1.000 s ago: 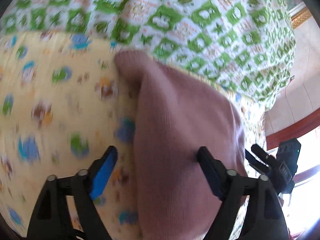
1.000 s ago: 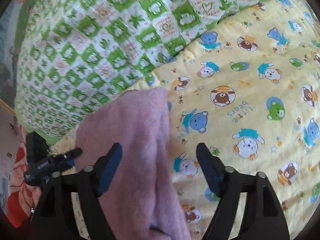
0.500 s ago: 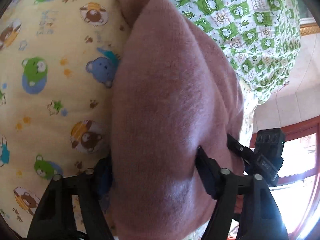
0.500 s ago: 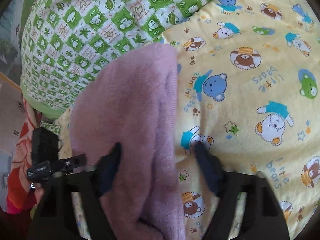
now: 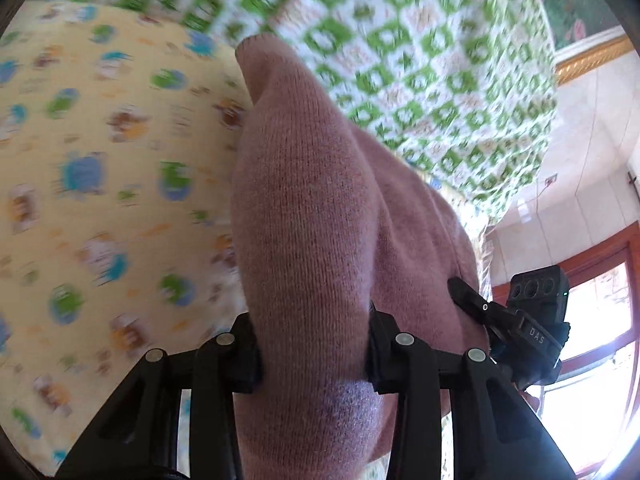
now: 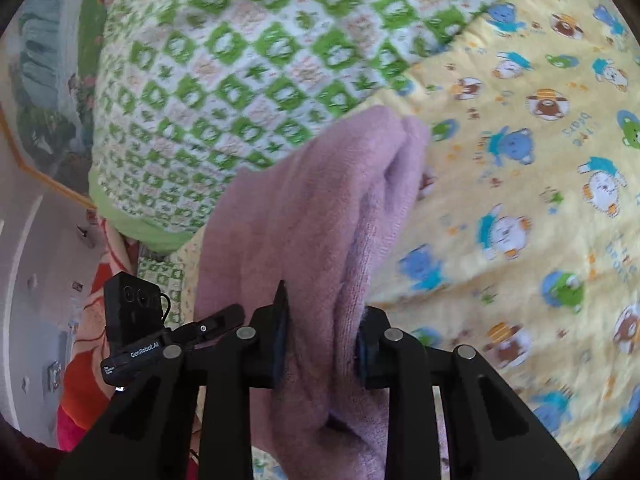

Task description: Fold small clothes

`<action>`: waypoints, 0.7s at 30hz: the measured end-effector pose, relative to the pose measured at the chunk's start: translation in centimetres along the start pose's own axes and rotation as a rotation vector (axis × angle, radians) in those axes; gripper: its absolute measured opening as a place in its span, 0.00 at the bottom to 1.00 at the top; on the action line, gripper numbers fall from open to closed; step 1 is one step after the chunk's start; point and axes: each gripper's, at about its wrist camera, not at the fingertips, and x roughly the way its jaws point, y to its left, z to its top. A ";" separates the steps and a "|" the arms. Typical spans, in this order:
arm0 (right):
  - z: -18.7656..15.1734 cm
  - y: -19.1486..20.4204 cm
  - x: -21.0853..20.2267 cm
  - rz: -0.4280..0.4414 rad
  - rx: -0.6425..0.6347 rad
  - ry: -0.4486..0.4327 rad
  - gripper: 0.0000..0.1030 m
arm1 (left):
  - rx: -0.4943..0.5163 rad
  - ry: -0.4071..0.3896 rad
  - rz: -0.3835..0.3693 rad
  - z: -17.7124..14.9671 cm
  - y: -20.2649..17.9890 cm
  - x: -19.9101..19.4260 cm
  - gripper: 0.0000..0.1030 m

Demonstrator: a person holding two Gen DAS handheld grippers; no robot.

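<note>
Bed: yellow bear-print sheet (image 6: pixel 520 208); green-checked quilt (image 6: pixel 248 60) overlapping far side; pink knit garment (image 6: pixel 320 216) on sheet.

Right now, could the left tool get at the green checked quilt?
Probably not freely: the left tool is shut on the pink knit garment, which bunches ahead of it, between it and the green checked quilt.

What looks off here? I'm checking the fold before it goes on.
Nothing stands out. The pink knit garment is bunched, both the left gripper and right gripper shut on it above the yellow bear-print sheet.
</note>
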 end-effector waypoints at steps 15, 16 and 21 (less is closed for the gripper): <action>-8.3 12.2 8.7 0.166 -0.107 0.168 0.27 | -0.101 -0.181 0.143 -8.2 9.5 -17.7 0.37; -9.0 12.6 9.3 0.174 -0.116 0.183 0.27 | -0.118 -0.190 0.155 -8.8 10.2 -18.5 0.37; -11.6 14.8 12.2 0.186 -0.150 0.255 0.27 | -0.150 -0.217 0.191 -11.6 13.5 -22.0 0.37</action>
